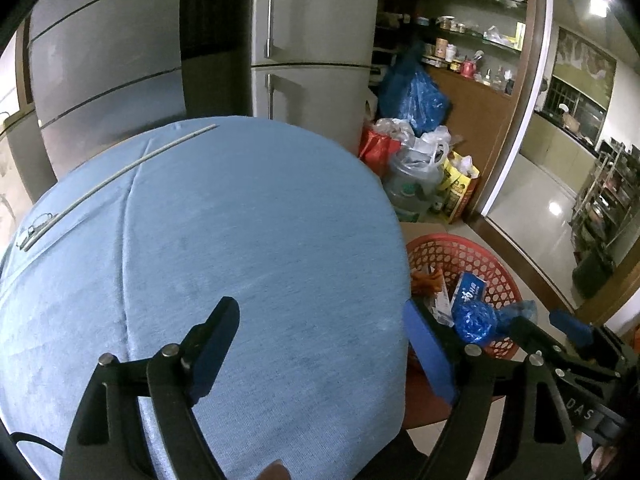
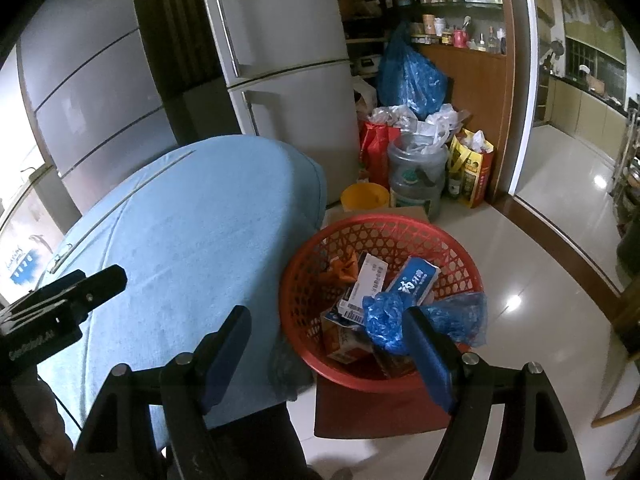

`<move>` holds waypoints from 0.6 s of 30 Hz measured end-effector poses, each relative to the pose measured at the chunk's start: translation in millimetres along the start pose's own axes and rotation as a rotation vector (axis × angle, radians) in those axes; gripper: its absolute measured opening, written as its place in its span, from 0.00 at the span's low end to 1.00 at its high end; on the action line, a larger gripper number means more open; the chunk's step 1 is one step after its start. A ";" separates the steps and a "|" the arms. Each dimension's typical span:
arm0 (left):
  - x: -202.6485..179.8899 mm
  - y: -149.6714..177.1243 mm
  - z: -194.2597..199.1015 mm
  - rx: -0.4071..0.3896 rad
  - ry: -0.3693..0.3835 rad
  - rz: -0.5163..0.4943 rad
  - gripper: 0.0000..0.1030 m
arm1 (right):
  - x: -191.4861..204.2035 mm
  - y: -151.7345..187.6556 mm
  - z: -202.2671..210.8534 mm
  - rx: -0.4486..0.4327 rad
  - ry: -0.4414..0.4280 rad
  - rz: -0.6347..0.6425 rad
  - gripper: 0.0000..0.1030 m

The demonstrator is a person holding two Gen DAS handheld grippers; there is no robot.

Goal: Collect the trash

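Observation:
A red plastic basket [image 2: 384, 222] stands on a dark red stool [image 2: 360, 412] beside the table. Inside lie a crumpled blue plastic bag [image 2: 384, 316], a blue toothpaste box [image 2: 416, 280], a white carton [image 2: 366, 280] and an orange wrapper [image 2: 344, 268]. My right gripper [image 2: 328, 320] hovers open over the basket's near left rim, nothing between its pads. My left gripper [image 1: 320, 320] is open above the blue tablecloth [image 1: 240, 240], also with nothing in it. The basket [image 1: 460, 246] shows at its right, with the right gripper [image 1: 540, 320] beside it. A left gripper finger [image 2: 104, 280] shows at the left of the right wrist view.
A thin white rod [image 1: 120, 176] with a clip lies on the cloth at the far left. Behind stand a grey fridge [image 2: 280, 60], a pile of bags [image 2: 412, 76], a water jug [image 2: 416, 172] and a yellow bucket [image 2: 364, 196]. Tiled floor [image 2: 540, 220] leads through a doorway at right.

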State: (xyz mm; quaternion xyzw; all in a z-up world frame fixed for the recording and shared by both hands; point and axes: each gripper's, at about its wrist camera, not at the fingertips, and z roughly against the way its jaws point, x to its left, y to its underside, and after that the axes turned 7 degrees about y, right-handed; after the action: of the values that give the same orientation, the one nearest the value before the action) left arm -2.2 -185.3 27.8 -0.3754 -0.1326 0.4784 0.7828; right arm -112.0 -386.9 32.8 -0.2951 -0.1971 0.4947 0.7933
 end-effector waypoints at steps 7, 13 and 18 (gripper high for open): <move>-5.5 -0.1 2.0 0.000 0.001 -0.019 0.82 | -2.8 1.0 0.5 -0.003 0.002 -0.010 0.78; -12.2 0.6 1.9 0.003 -0.005 -0.043 0.82 | -6.9 3.2 0.8 -0.004 0.002 -0.022 0.78; -15.8 1.8 2.5 0.006 -0.005 -0.056 0.82 | -8.3 4.1 0.9 -0.007 0.002 -0.028 0.78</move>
State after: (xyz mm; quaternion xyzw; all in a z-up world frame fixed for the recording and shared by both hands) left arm -12.8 -197.0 30.6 -0.3682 -0.1435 0.4577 0.7965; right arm -118.8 -392.7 30.6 -0.2957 -0.2019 0.4826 0.7993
